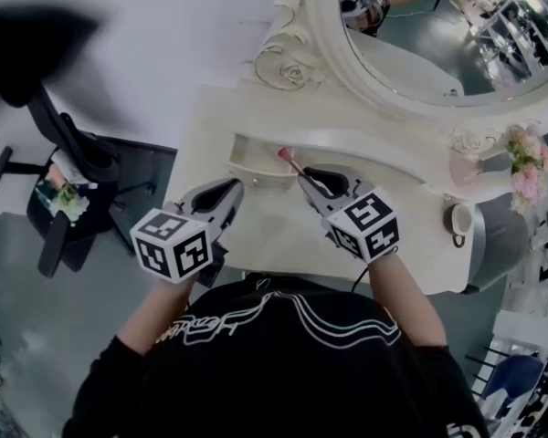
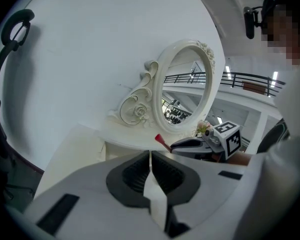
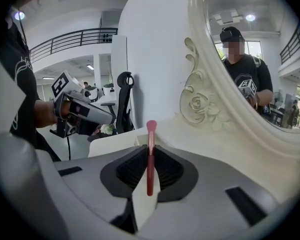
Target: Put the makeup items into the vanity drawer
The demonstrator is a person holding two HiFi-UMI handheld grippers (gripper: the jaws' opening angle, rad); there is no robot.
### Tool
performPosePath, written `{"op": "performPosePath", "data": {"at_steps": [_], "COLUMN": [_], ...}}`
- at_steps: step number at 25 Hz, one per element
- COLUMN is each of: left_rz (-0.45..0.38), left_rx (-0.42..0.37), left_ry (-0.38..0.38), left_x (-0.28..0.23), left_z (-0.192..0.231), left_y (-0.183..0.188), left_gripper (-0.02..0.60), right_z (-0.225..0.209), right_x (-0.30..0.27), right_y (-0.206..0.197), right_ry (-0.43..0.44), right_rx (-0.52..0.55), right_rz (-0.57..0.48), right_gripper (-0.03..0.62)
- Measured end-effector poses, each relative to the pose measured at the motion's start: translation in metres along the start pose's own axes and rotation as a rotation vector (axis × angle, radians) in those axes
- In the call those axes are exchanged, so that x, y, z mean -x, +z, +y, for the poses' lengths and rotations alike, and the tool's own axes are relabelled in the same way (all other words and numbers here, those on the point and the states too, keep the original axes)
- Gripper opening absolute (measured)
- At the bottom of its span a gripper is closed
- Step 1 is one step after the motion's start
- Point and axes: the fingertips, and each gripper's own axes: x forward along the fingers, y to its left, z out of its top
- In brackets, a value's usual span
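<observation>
My right gripper (image 1: pixel 309 181) fingers pinch the pink brush (image 1: pixel 292 164) lengthwise, flared tip pointing at the open drawer (image 1: pixel 251 161). The left gripper (image 1: pixel 232 190) has its fingers pressed together beside that drawer.

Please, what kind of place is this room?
Probably a large hall or studio with a dressing corner: an ornate cream vanity table and its carved oval mirror, a black office chair beside it, and a railed upper balcony.

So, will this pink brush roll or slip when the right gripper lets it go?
The pink brush looks slim, stiff and light, so the right gripper probably holds it easily. Its handle seems round and smooth, so it may roll once released.
</observation>
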Motion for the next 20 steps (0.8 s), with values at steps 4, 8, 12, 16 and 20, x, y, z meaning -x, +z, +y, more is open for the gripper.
{"op": "performPosePath", "data": {"at_steps": [4,8,12,16,20], "left_rz": [-0.009,-0.015,-0.011,-0.006,-0.001], "left_rx": [0.011,0.023,0.034,0.045,0.052], "left_ry": [0.01,0.025,0.044,0.061,0.073], "left_x": [0.011,0.019,0.021,0.022,0.026], "left_z": [0.011,0.021,0.032,0.039,0.045], "left_y": [-0.001,-0.001,-0.005,-0.008,-0.011], "left_gripper": [0.032,0.032,0.032,0.032,0.032], "right_z": [0.009,0.013,0.013,0.012,0.014], "right_x": [-0.021,-0.045,-0.069,-0.091,-0.11], "right_y": [0.002,0.0,-0.005,-0.01,-0.011], "right_ry": [0.034,0.078,0.09,0.093,0.103], "right_rx": [0.028,0.018,0.063,0.148,0.167], "right_rz": [0.025,0.056,0.106,0.17,0.2], "right_gripper": [0.064,0.063,0.063,0.064,0.063]}}
